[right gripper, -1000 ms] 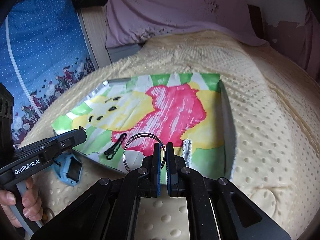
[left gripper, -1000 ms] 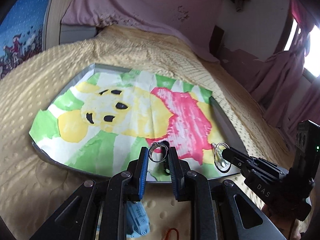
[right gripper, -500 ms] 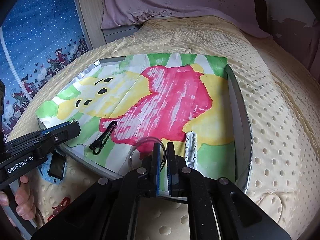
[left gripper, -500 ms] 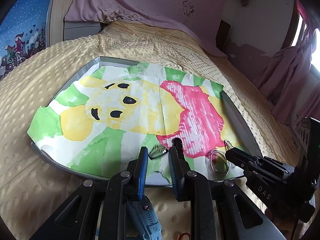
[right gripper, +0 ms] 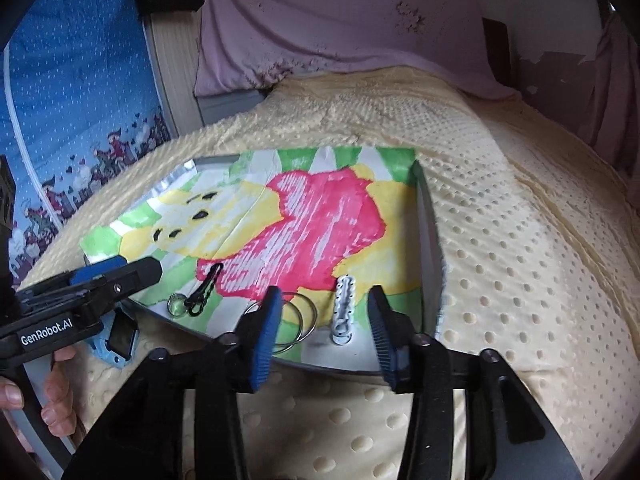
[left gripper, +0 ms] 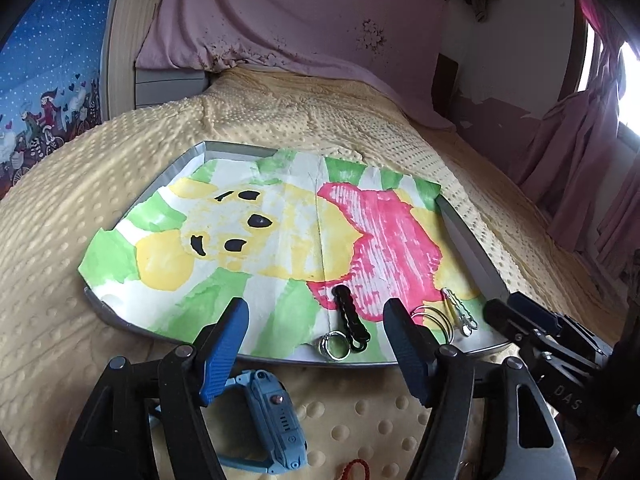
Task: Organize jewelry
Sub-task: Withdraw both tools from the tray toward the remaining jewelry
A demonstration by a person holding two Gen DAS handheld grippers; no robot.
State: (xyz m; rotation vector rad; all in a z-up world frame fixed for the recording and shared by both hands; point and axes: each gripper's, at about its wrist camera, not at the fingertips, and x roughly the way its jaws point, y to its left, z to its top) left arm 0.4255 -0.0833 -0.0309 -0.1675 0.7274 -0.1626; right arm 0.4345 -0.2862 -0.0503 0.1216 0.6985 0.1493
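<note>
A grey tray (left gripper: 468, 248) lined with a painted paper lies on the yellow bedspread. My left gripper (left gripper: 314, 336) hovers at its near edge with its jaws opening and nothing pressed between them. A small silver ring (left gripper: 335, 346) lies on the tray just beyond them, touching a black clip (left gripper: 350, 316). My right gripper (right gripper: 324, 332) is also opening, with nothing gripped. Thin silver bangles (right gripper: 296, 324) lie flat on the paper by its left finger. A white clip (right gripper: 344, 308) rests beside them. The bangles (left gripper: 434, 320) and the right gripper (left gripper: 520, 320) also show in the left wrist view.
A blue watch (left gripper: 272, 412) lies on the bedspread in front of the tray, under my left gripper. A small red item (left gripper: 356, 472) sits at the bottom edge. A hand (right gripper: 52, 392) holds the left gripper (right gripper: 120, 276). A pink cloth and the wall rise behind the bed.
Both grippers have gone from shut to open. The small ring left the left jaws and lies on the tray by the black clip. The bangles left the right jaws and lie flat.
</note>
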